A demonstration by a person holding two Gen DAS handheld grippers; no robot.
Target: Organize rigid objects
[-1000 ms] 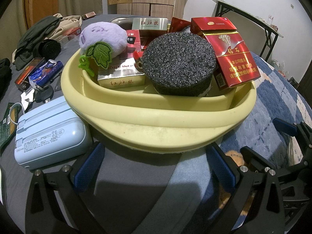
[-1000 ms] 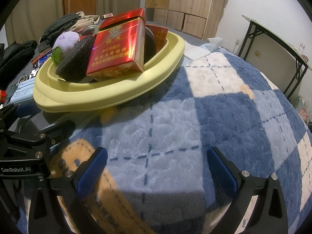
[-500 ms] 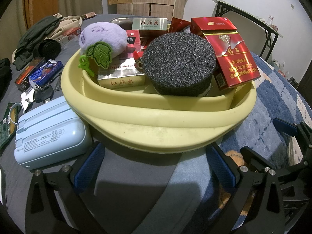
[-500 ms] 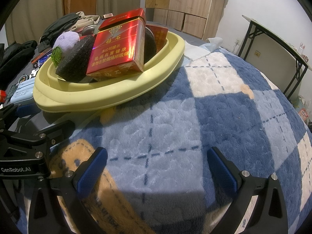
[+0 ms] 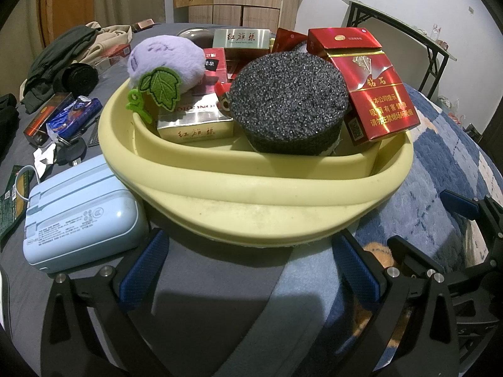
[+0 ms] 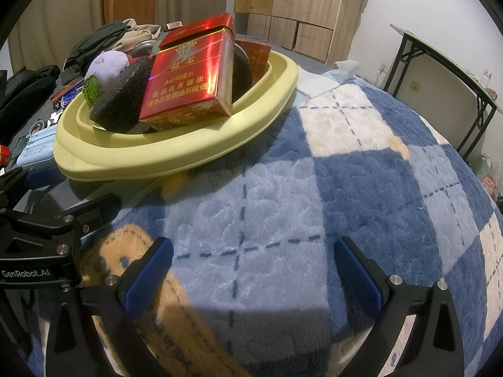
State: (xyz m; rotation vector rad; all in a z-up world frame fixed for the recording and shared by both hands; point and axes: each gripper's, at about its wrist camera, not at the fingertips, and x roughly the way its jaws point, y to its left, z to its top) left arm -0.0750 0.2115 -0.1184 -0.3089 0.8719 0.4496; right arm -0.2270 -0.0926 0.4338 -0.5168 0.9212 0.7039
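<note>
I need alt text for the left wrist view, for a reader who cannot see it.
A yellow basin holds a black foam disc, red cigarette packs and a purple plush. The open left tongs are empty; a pale blue case lies beside.

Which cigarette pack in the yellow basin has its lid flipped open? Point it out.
The red pack at the basin's right end, leaning beside the black foam disc: its top flap stands raised. The silver-gold packs lie closed.
</note>
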